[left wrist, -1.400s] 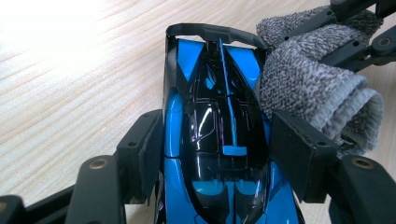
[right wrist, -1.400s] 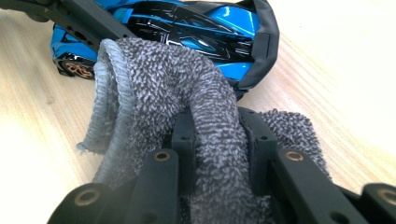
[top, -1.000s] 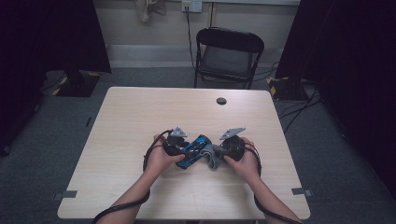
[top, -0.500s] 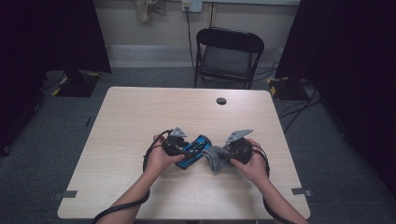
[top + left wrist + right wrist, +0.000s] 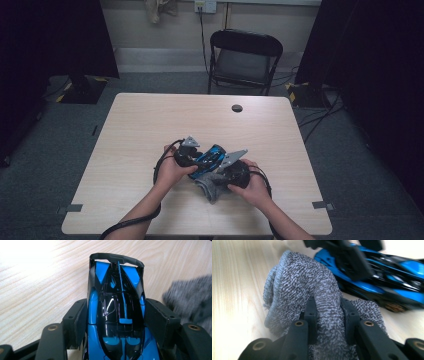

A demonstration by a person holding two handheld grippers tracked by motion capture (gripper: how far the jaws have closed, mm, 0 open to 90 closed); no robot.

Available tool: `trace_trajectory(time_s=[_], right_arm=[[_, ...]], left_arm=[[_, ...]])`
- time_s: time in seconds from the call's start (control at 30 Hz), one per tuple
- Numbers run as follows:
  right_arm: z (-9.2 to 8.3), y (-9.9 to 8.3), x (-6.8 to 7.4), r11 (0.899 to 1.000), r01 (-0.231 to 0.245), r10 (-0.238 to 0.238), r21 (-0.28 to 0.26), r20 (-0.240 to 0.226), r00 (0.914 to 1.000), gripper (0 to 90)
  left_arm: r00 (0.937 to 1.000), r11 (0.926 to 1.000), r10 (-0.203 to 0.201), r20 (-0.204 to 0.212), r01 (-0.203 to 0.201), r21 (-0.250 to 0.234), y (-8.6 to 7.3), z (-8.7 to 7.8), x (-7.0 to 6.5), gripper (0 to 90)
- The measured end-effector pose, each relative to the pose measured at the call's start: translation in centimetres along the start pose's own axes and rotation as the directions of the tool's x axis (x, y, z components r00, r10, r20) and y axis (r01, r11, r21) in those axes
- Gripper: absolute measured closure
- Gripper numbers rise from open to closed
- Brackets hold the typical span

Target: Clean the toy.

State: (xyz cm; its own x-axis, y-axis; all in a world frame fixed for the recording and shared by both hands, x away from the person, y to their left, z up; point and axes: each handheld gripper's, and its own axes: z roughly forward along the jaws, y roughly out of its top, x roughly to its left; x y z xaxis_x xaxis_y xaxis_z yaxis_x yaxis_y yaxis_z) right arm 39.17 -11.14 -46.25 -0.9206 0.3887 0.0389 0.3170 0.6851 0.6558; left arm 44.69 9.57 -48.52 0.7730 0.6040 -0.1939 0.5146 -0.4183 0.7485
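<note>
— Moved since a second ago?
— Right gripper [image 5: 220,176], shifted left with its grey cloth [image 5: 210,186], now against the toy car [image 5: 209,156].
— Left to right?
— Left gripper [image 5: 196,159]: clamped on the blue-and-black car's sides, near the table [image 5: 150,125] front. Right: pinched tight on a cloth fold.

Left gripper [image 5: 117,327] jaws clamp blue-black toy car [image 5: 116,305] by its sides, rear wing pointing away. Grey cloth [image 5: 192,300] at right, blurred. Light wood table [image 5: 45,282] below.
</note>
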Motion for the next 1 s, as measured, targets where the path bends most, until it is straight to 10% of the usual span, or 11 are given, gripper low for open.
trace_trajectory(time_s=[1.0], right_arm=[[1.6, 0.3, -1.5, 0.998, -0.06, 0.061, -0.017, 0.044, 0.9972, 71.1]], left_arm=[[1.0, 0.9999, 0.002, 0.001, -0.002, -0.011, -0.4, -0.3, 0.0, 36.4]])
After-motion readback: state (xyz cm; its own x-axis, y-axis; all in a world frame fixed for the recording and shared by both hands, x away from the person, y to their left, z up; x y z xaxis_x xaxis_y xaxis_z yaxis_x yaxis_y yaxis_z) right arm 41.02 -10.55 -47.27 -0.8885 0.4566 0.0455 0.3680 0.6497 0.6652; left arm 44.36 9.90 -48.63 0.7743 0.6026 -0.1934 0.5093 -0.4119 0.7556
